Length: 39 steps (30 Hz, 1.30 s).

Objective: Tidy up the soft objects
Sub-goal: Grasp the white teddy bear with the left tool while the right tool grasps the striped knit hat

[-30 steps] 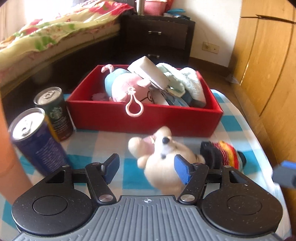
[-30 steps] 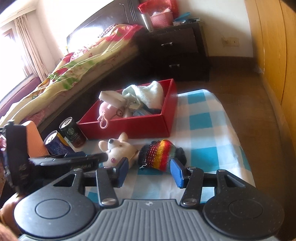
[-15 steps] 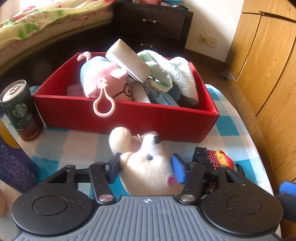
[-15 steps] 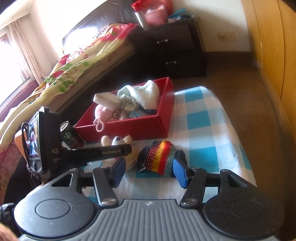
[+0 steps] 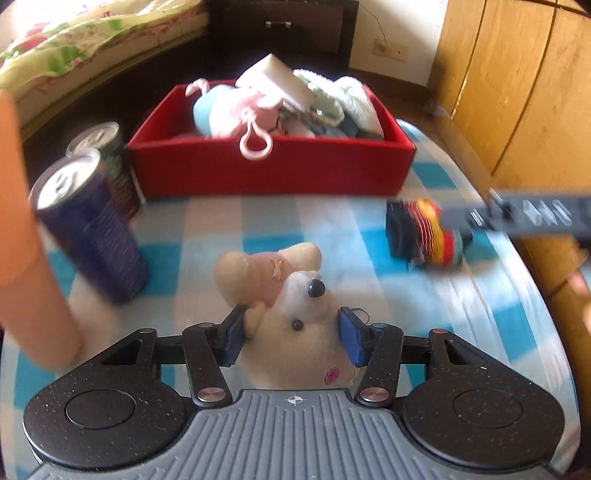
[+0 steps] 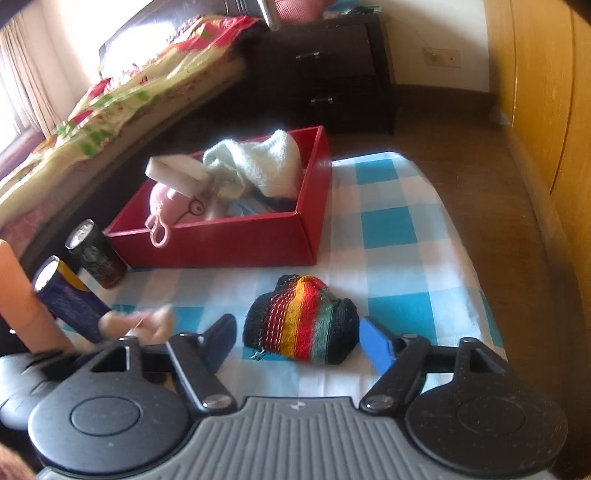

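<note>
Cream plush dog (image 5: 295, 332) lies on the checked counter (image 5: 332, 221) before the red box (image 5: 273, 173), pinched by your left tool (image 5: 293, 336); your right tool (image 6: 297, 338), jaws just spread, straddles the striped knit (image 6: 301, 319) untouched—close low, then lift both clear of the rim.

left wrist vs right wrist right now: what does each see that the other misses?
Left wrist only: the left gripper shut on the cream plush dog, whose face shows clearly.

Right wrist only: the right gripper, jaws just opened, straddling the striped knit pouch without touching; the bed's headboard.

Both: red box, pink plush keychain, two cans, checked cloth, nightstand.
</note>
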{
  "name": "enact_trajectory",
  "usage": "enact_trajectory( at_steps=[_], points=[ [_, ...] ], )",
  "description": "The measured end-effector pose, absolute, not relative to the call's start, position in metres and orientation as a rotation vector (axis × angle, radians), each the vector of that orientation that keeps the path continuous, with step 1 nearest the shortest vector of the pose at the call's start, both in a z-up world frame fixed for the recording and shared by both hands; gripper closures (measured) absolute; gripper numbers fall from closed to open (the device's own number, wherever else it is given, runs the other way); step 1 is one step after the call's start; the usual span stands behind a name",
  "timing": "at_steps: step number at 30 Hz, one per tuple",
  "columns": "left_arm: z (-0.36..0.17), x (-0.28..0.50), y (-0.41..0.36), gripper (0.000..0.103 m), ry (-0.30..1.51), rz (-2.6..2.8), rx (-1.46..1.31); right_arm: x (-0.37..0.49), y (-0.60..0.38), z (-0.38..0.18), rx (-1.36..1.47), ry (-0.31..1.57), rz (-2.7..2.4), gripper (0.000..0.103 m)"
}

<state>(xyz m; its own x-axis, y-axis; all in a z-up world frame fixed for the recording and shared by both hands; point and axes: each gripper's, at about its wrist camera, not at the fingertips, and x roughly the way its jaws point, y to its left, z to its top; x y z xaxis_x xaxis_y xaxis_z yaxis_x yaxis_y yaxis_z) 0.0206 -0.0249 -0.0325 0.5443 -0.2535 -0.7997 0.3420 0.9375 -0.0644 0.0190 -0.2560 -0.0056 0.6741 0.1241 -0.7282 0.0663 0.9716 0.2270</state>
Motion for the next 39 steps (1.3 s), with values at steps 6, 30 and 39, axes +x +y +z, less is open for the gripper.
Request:
enact_trajectory(
  at_steps=[6, 30, 39],
  points=[
    [-0.032, 0.019, -0.02, 0.05, 0.938, -0.367, 0.07, 0.048, -0.244, -0.025, 0.165, 0.88, 0.006, 0.037],
    [-0.034, 0.021, -0.03, 0.048, 0.93, -0.41, 0.09, 0.036, -0.231, -0.045, 0.137, 1.047, 0.002, 0.087],
    [-0.022, 0.013, -0.036, 0.055, 0.899, -0.409, 0.107, -0.006, -0.218, -0.009, 0.124, 0.91, 0.118, 0.103]
  ],
)
